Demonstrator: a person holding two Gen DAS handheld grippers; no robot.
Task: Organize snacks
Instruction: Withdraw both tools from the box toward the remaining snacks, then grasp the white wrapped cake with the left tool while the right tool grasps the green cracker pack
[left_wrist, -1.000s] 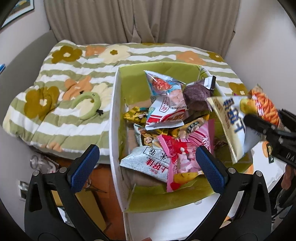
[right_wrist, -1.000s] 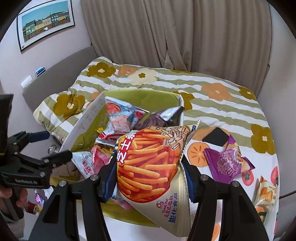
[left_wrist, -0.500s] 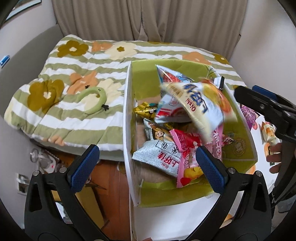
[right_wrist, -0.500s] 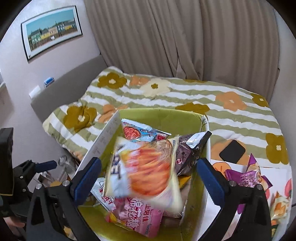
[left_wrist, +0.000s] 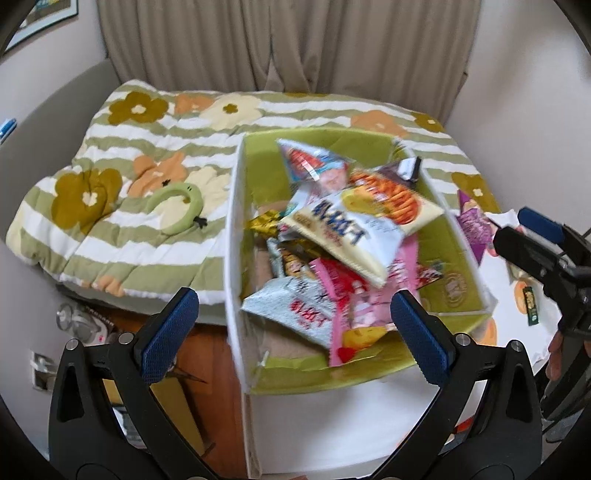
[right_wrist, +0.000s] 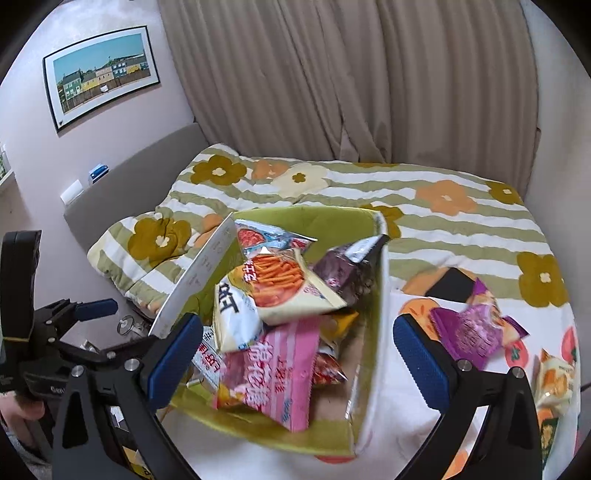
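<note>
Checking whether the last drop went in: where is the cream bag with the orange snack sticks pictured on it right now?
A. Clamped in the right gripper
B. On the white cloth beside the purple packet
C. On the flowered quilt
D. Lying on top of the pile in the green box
D: the cream bag lies on the other snacks inside the green box, and the right gripper stands open with nothing between its pads.

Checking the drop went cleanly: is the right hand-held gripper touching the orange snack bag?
Apart. In the right wrist view the right hand-held gripper stands open and empty, and the orange snack bag lies in the green bin.

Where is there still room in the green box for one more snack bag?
Inside the green box, bare wall and floor show along its right side, beside the pink bag. The middle and left are piled high, the orange-stick bag on top.
</note>
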